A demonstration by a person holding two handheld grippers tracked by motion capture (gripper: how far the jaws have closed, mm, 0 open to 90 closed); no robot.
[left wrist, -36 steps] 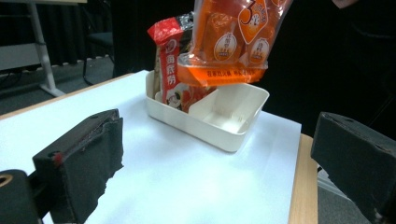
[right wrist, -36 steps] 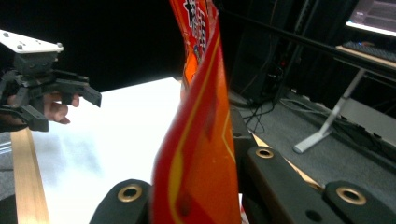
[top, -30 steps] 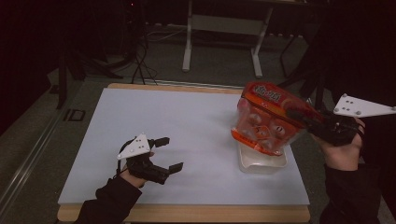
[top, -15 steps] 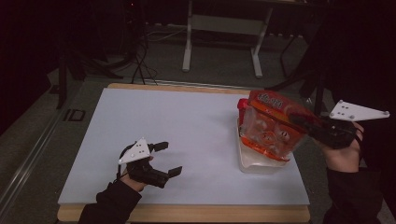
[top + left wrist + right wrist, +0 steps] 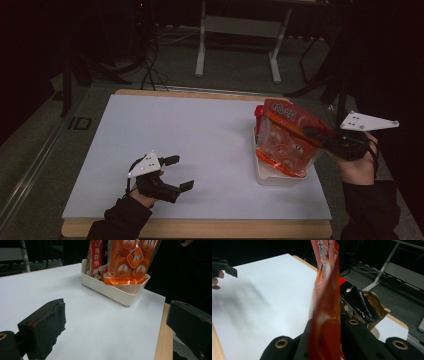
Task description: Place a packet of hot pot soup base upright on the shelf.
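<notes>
Black jaws of the left gripper (image 5: pixel 172 174) stand apart on nothing, low over the near left of the white table (image 5: pixel 200 135). Right gripper (image 5: pixel 320 137), near right: jaws clamped on the top edge of 1 orange snack bag (image 5: pixel 285 140). Since 1 second ago the bag has come down and swung nearer upright; its bottom now sits in the white tray (image 5: pixel 272 176). Judgement: placing nearly done, release remains. Bag hangs left of the gripper. Behind it in the tray, 1 red packet (image 5: pixel 96 258) and 1 dark packet (image 5: pixel 355 303).
</notes>
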